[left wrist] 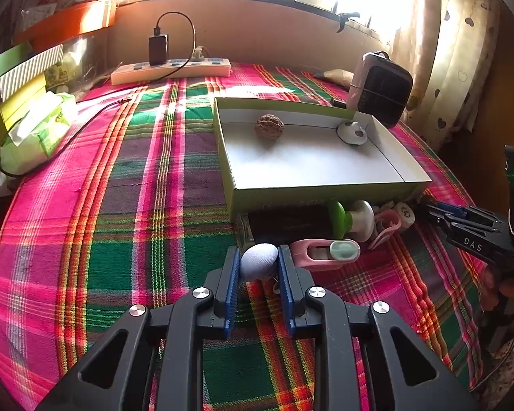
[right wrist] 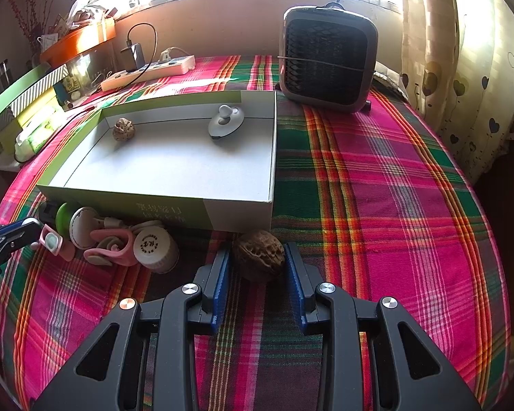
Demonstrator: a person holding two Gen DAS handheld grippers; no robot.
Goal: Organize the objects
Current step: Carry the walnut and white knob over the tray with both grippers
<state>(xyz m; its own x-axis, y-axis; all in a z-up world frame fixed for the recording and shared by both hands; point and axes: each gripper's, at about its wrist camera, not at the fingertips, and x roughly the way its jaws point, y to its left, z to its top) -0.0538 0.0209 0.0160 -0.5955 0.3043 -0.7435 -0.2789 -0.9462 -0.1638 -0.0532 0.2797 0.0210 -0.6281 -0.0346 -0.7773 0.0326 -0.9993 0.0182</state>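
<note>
A: Bg first: table w/ plaid cloth [right wrist: 377, 178], window behind, fan heater [right wrist: 327, 65] at back right, power strip [left wrist: 171, 70] at back left. Open box [right wrist: 272, 144] mid-table.

B: Box contents?

A: One walnut [right wrist: 123, 129] near the back wall, plus a grey knobbed lid [right wrist: 225, 122] in the far corner. Rest of the floor is bare.

B: Left gripper [left wrist: 259, 262]?

A: Fingers pinched on a pale egg-shaped thing [left wrist: 258, 261], both blue pads touching its sides. It sits just in front of the box's near wall, beside a pink clip [left wrist: 320, 255]. Can't tell if it's off the cloth yet.

B: Right gripper [right wrist: 258, 257]?

A: Fingers clamped on a second walnut [right wrist: 258, 255], pads on both sides, right at the box's near corner. It looks low, touching or just above the cloth.

B: So which step?

A: Imo pick done on both sides, carry not started. Leftovers are along the box front: white cap [right wrist: 154, 246], pink clips, green-and-white stopper [right wrist: 75, 224].

B: Next move needs?

A: Lift each high enough to clear the near wall, go fwd over the rim, let go on bare floor. Both pieces are round, so set them low or they'll prob roll. Keep the two grippers apart; they're near each other.
</note>
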